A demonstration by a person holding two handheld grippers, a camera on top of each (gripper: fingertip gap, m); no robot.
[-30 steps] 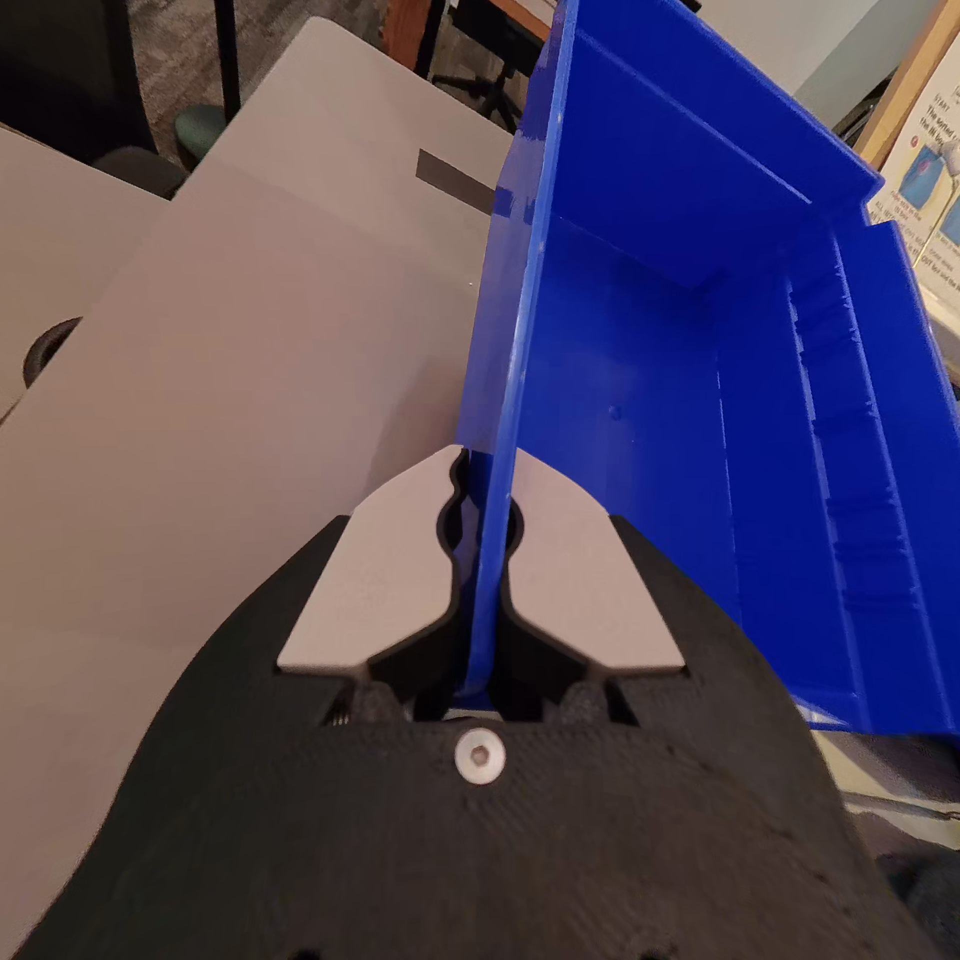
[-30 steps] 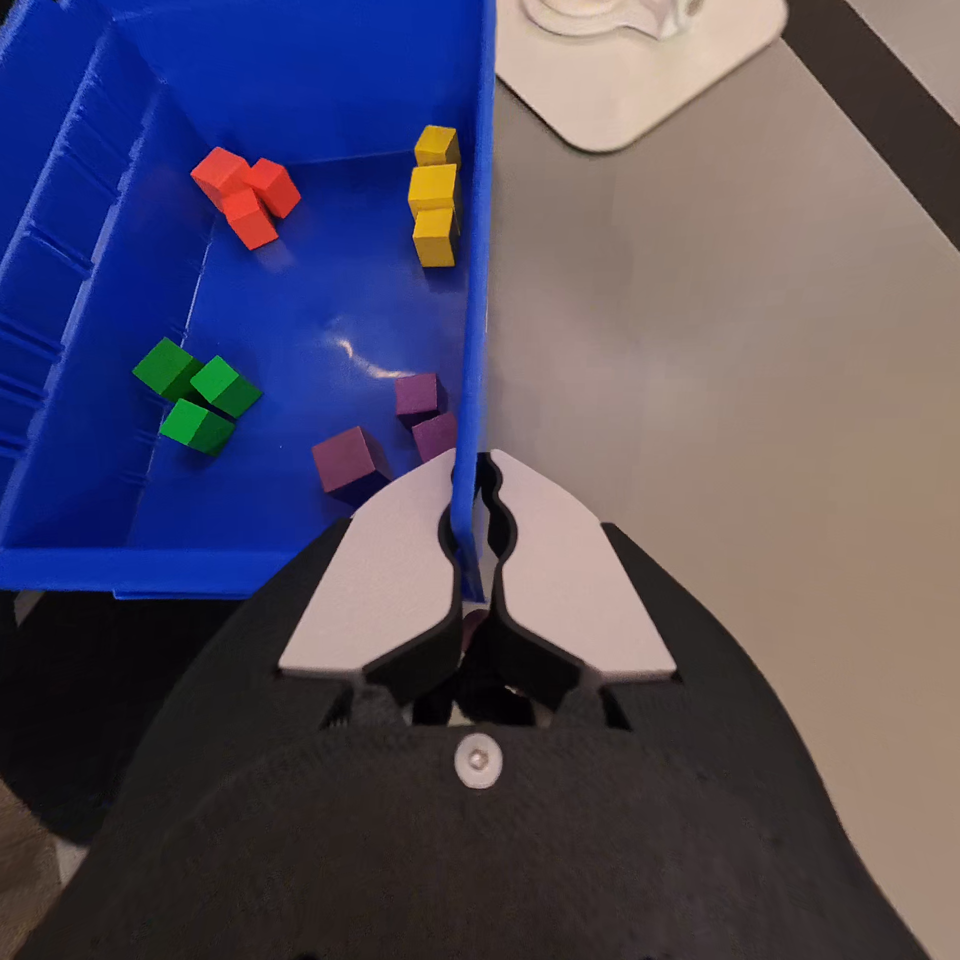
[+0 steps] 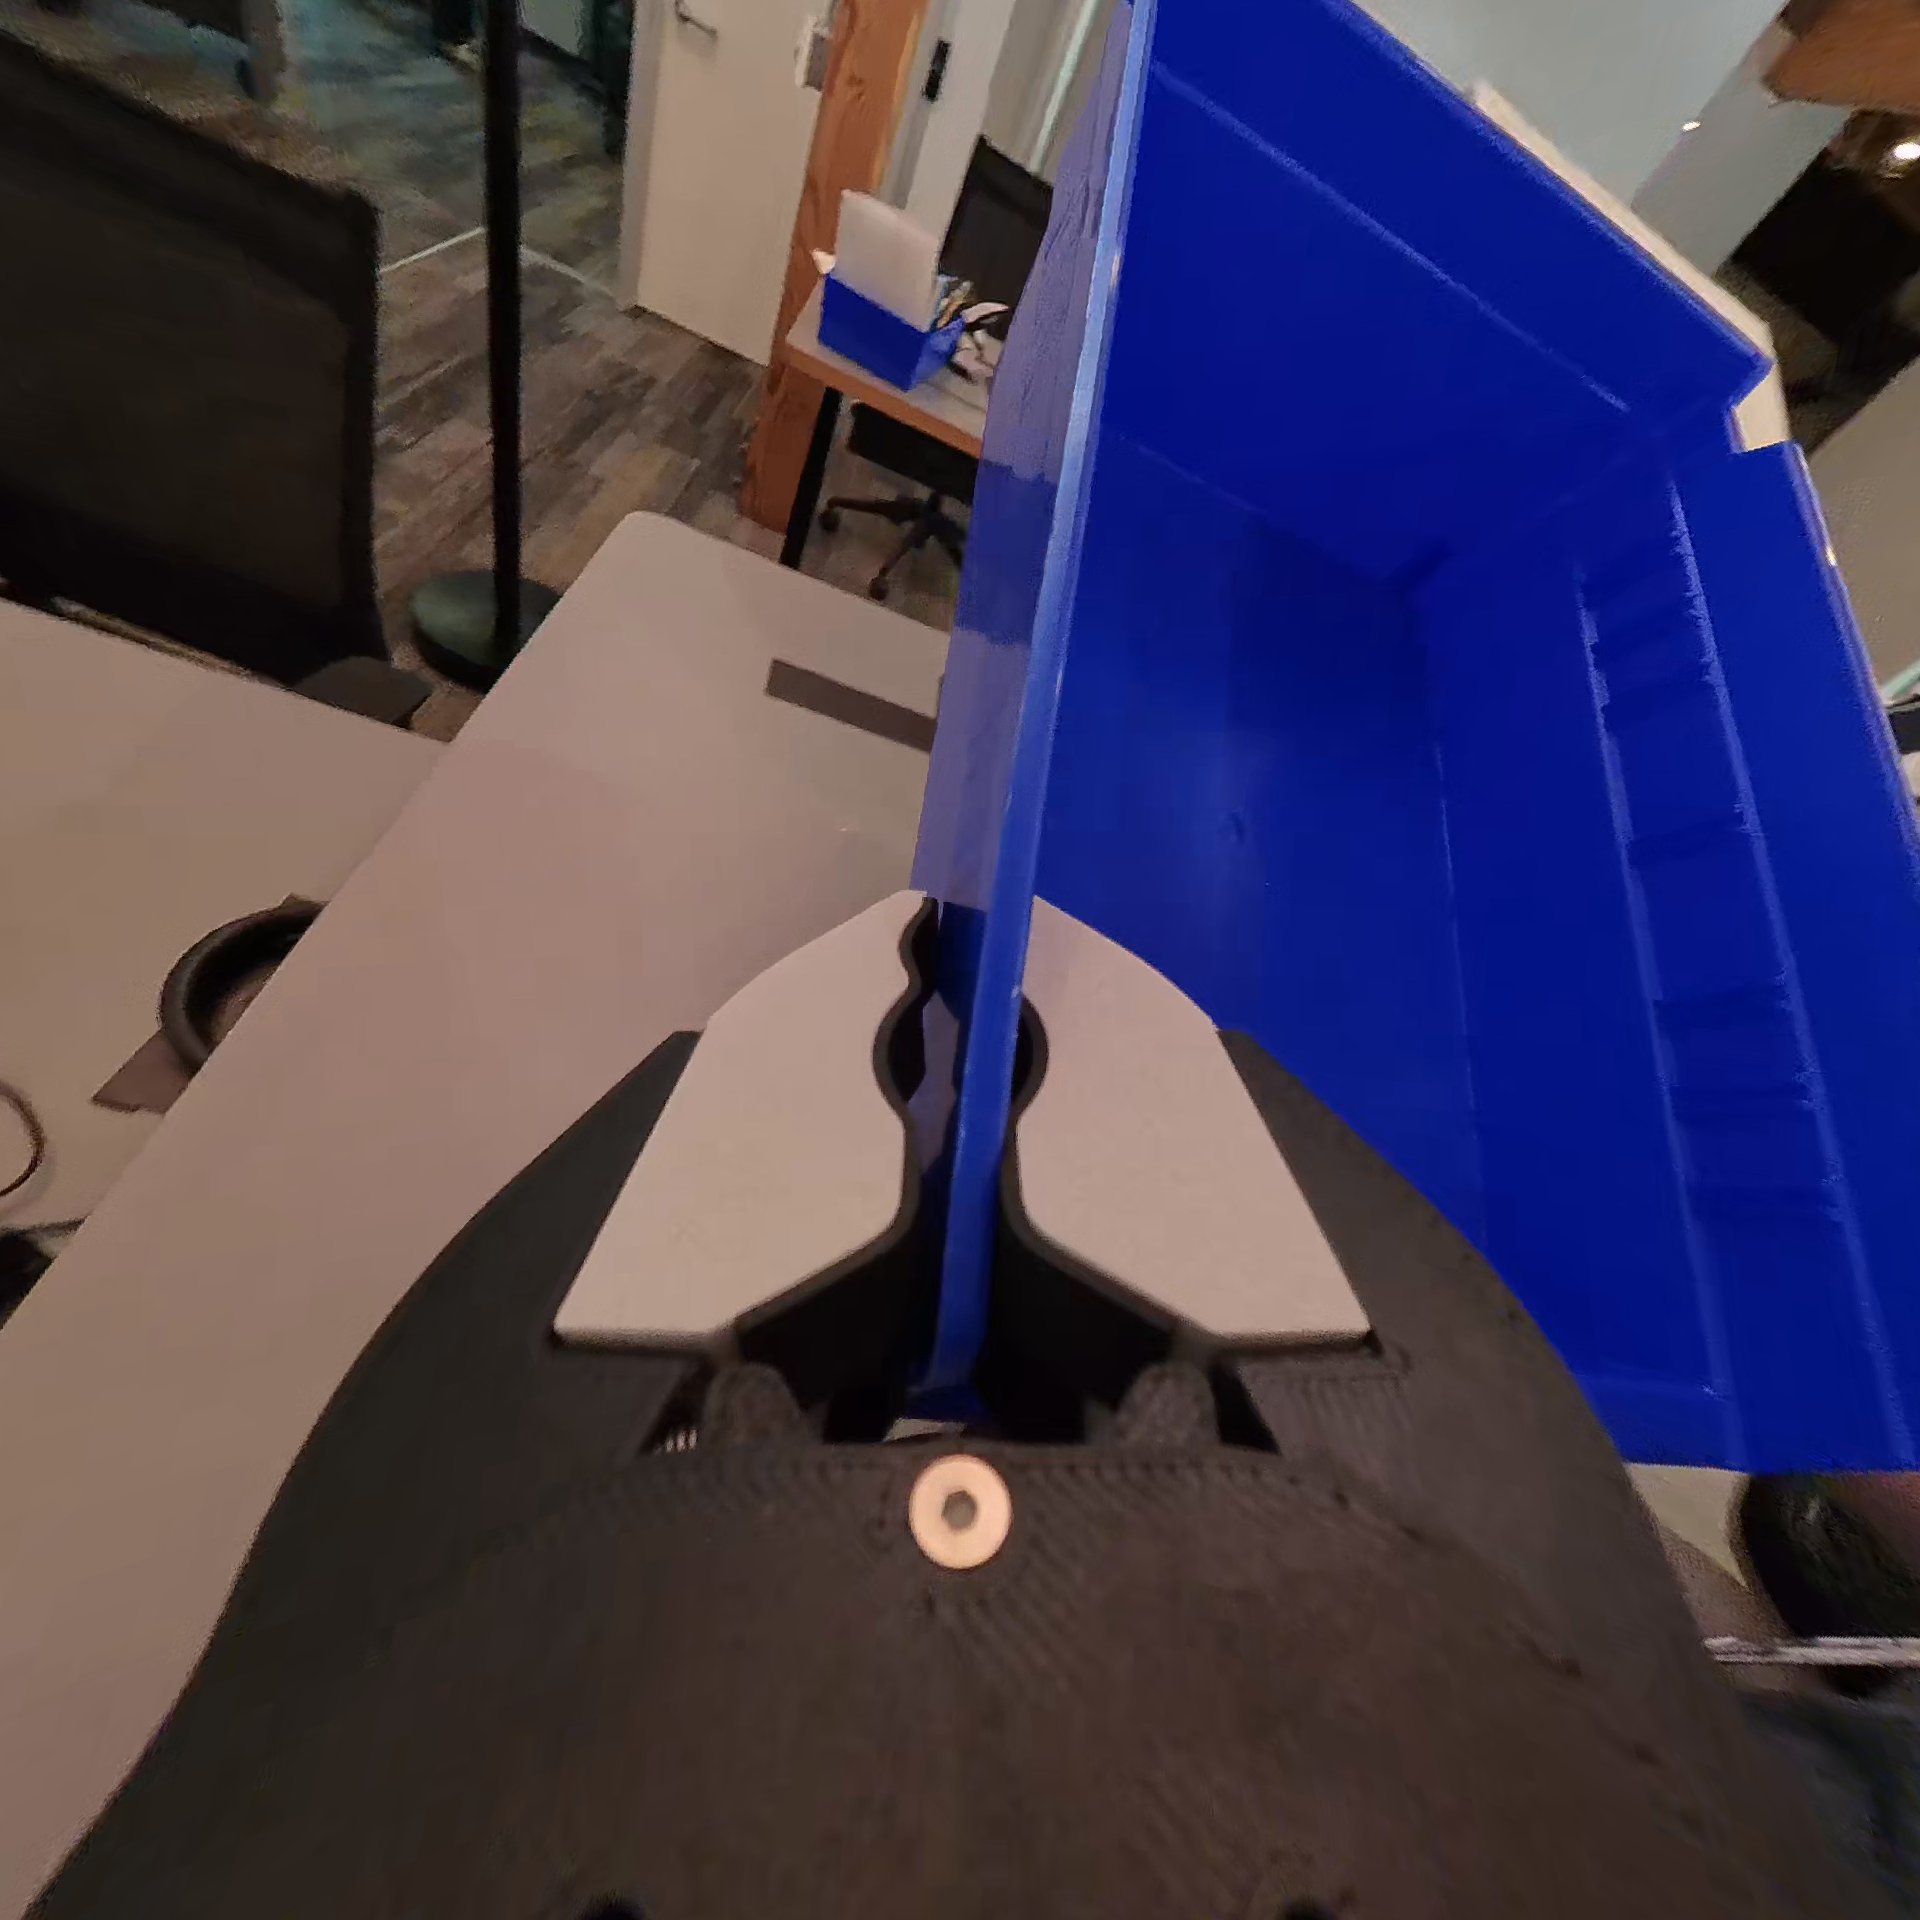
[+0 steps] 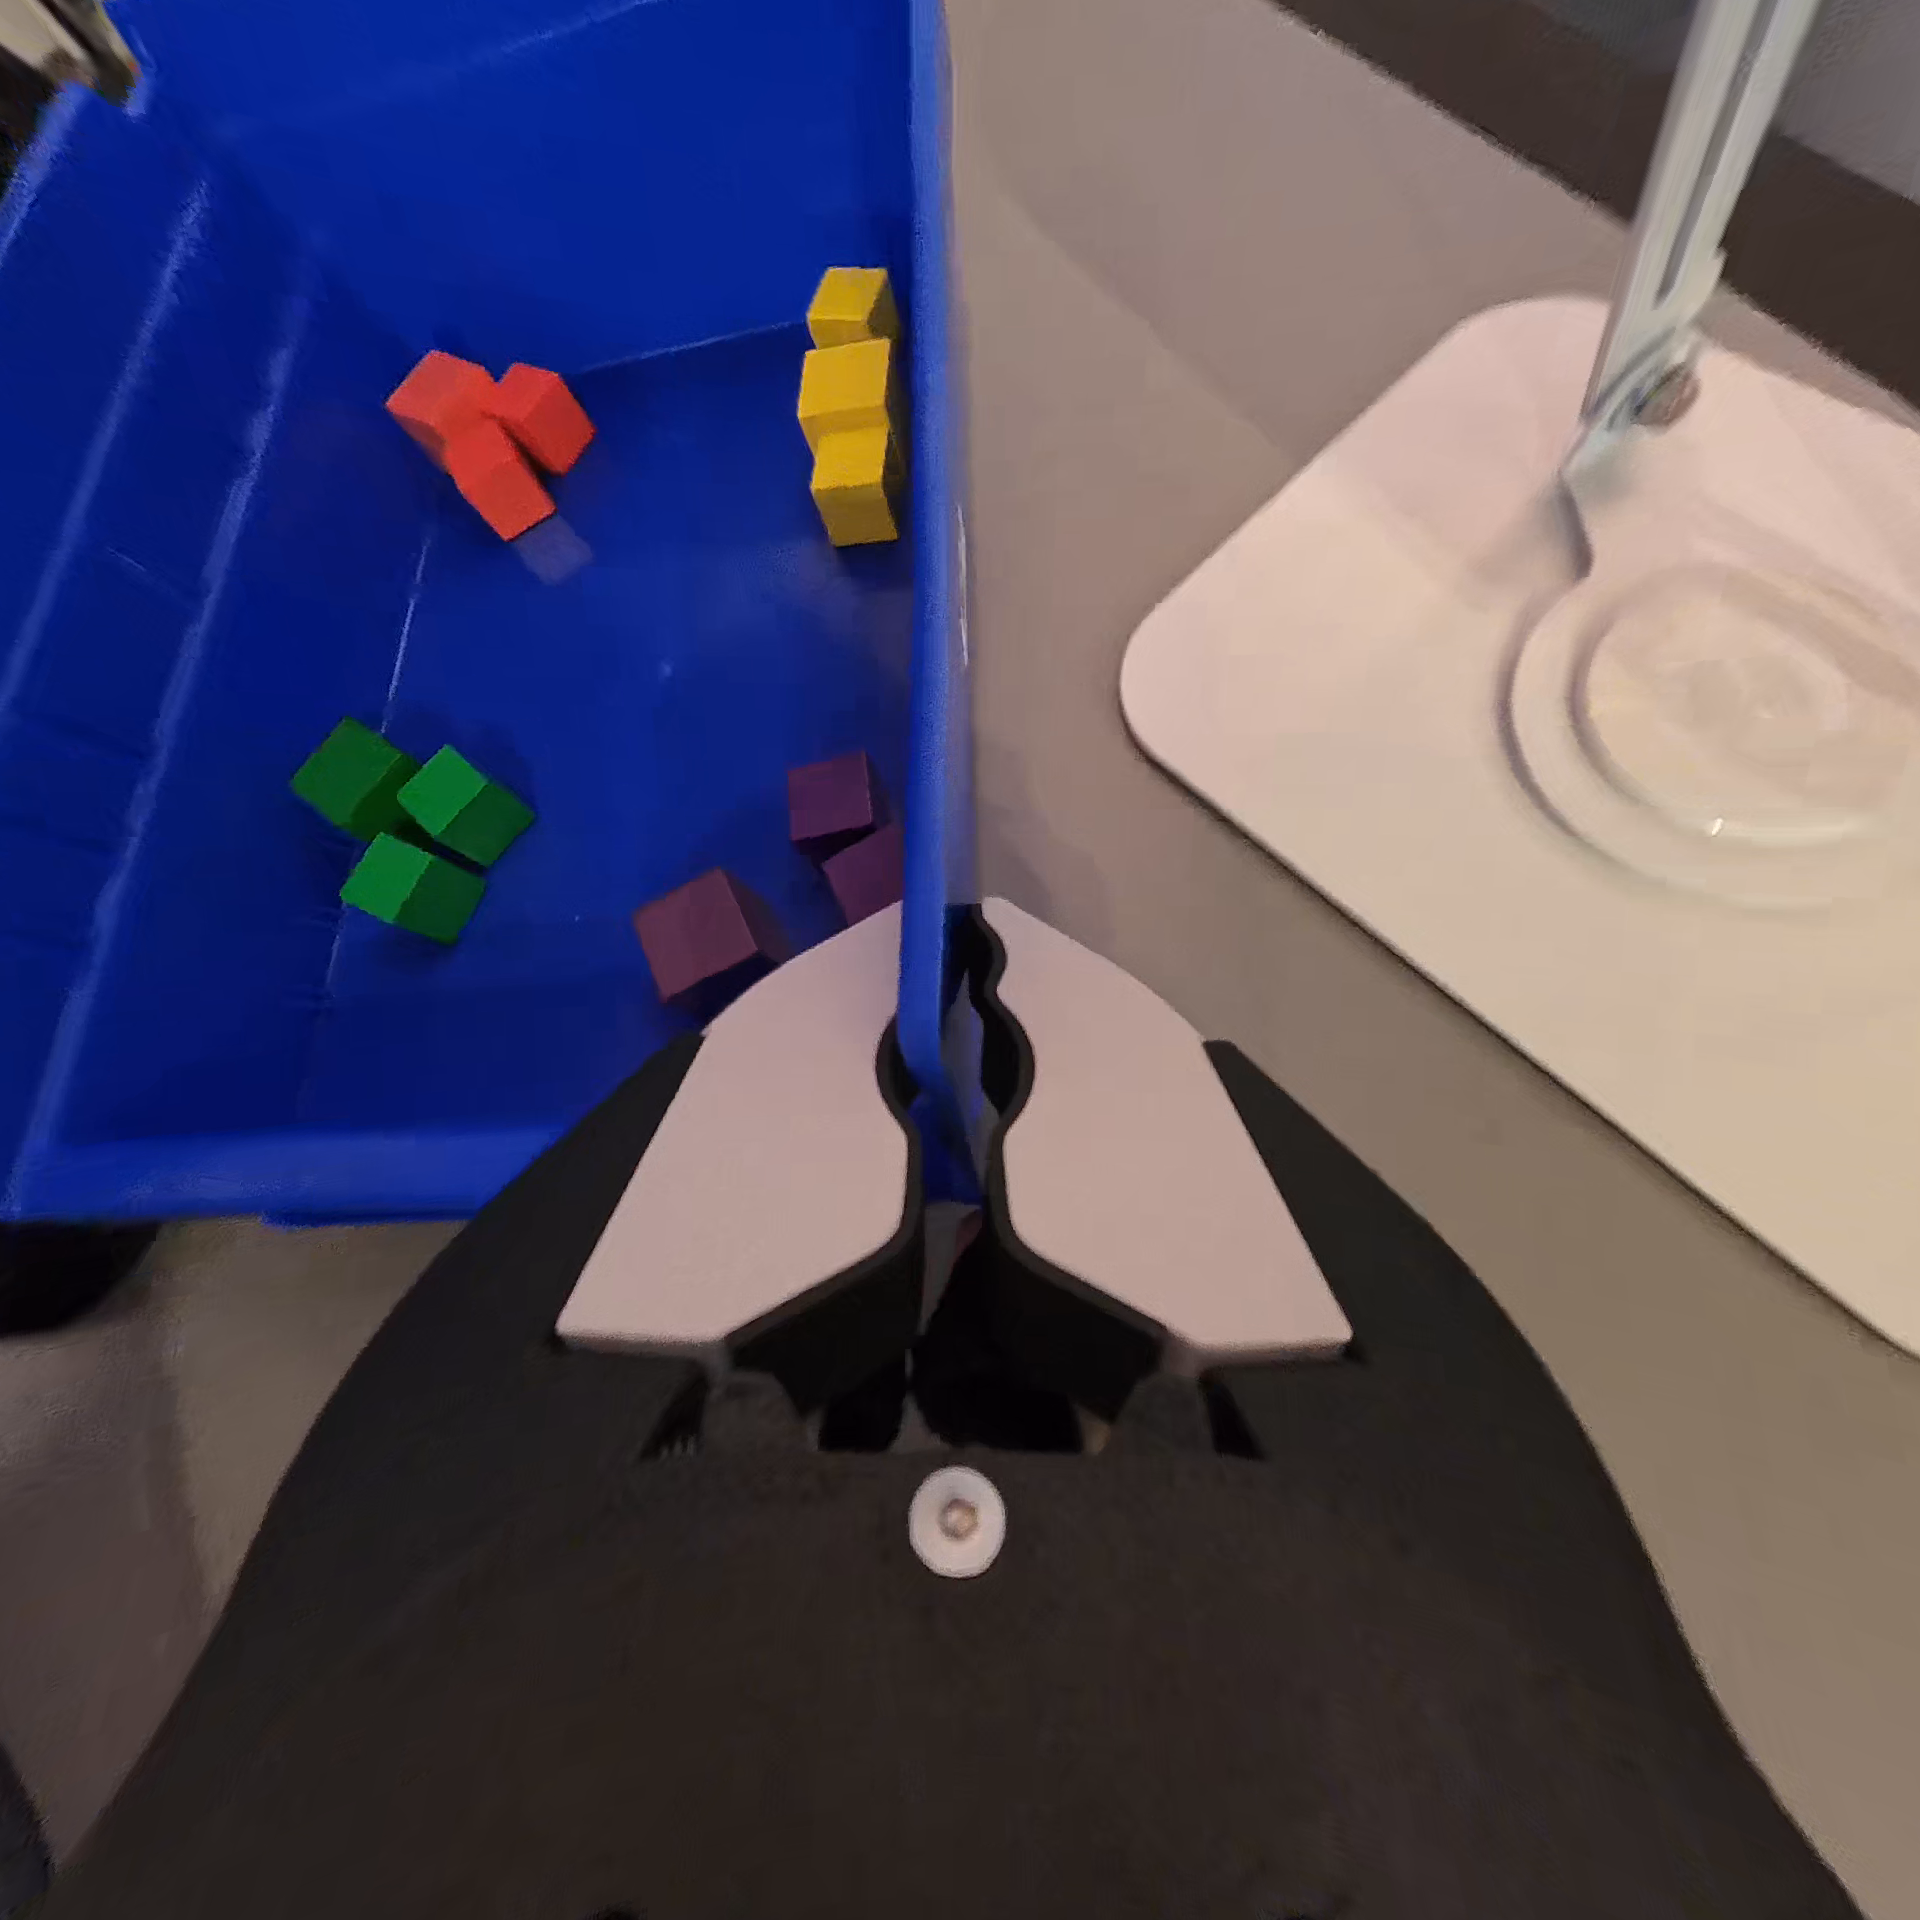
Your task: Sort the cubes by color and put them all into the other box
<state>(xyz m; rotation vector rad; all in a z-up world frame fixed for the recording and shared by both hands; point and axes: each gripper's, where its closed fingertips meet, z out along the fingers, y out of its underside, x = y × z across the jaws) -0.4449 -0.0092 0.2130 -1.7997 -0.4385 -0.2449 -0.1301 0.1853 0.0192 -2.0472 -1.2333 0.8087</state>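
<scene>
Since a second ago the blue box has come up: the left view now looks past the grey worktop to floor and a chair, and in the right view a white stand base has slid in. Left gripper: jaws narrow, clamped on the box's left side wall, one finger inside, one outside. From this side the interior looks bare, cubes out of frame. Right gripper: jaws narrow, pinching the opposite wall near the front corner. Wall grips on both sides make sense, I think: they keep the box level so the groups don't mix. Inside, left to right: red cubes toward the far left corner, green cubes at the near left, purple cubes near right by the gripped wall, yellow cubes along the right wall, far end. Sorting looks done; this reads as a carry of the filled box.
</scene>
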